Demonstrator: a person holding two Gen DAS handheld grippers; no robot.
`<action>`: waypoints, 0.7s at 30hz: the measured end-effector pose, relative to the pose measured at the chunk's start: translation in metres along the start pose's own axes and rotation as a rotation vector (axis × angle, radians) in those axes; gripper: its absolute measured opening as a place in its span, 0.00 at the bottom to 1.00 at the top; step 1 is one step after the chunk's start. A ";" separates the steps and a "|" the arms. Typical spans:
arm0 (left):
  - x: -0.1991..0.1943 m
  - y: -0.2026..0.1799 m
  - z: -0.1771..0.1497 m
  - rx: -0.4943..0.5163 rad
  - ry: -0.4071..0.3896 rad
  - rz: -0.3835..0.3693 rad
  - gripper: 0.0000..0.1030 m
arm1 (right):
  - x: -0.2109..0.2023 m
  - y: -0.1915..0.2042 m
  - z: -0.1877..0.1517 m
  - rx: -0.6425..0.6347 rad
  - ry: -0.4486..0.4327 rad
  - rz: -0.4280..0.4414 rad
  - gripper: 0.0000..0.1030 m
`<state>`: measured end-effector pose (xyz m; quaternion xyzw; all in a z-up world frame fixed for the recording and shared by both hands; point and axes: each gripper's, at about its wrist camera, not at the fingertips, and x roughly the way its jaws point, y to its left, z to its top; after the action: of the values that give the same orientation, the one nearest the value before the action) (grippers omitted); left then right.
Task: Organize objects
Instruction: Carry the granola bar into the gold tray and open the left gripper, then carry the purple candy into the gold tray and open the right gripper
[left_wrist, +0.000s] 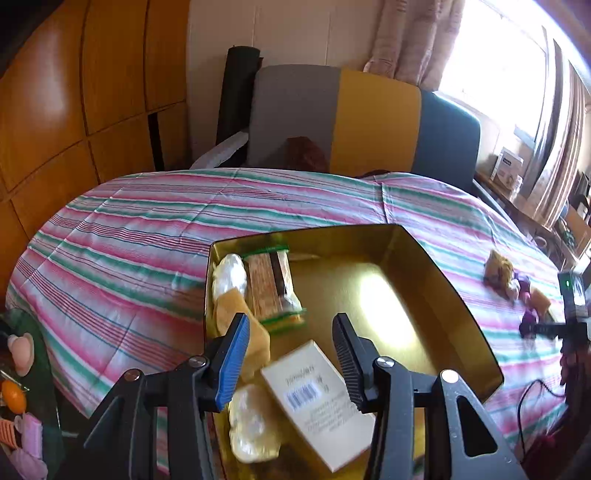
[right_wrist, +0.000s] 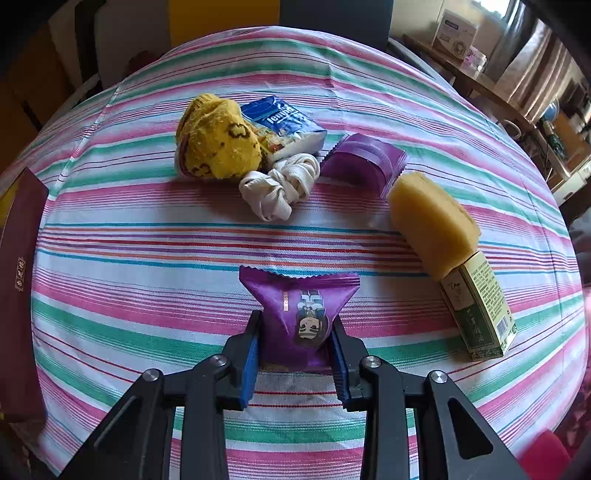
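The left gripper hangs over a gold box that sits on the striped cloth, its jaws spread with nothing pinched between them. A white carton with a barcode lies in the box below the fingers, apart from them. Also in the box are a green-edged snack pack, a yellow sponge and two white lumps, one at the far end and one at the near end. The right gripper pinches a purple packet, its blue pads pressed against both sides, with the packet low over the cloth. Farther off on the cloth lie a yellow sock, a blue pouch, a knotted white lace and a second purple packet. To the right a sponge leans on a green carton.
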<state>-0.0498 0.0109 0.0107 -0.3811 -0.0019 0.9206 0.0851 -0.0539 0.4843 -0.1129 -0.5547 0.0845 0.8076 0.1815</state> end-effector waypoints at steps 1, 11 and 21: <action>-0.002 0.000 -0.003 0.001 0.001 -0.001 0.46 | -0.001 0.002 -0.001 -0.002 -0.002 -0.004 0.33; -0.006 0.008 -0.023 -0.020 0.025 -0.009 0.46 | -0.009 0.014 -0.007 -0.026 -0.016 -0.034 0.32; -0.006 0.025 -0.037 -0.058 0.049 0.004 0.46 | -0.019 0.016 -0.016 -0.040 -0.026 -0.063 0.32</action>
<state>-0.0237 -0.0172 -0.0127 -0.4056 -0.0261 0.9108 0.0723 -0.0403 0.4604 -0.1025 -0.5501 0.0483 0.8101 0.1969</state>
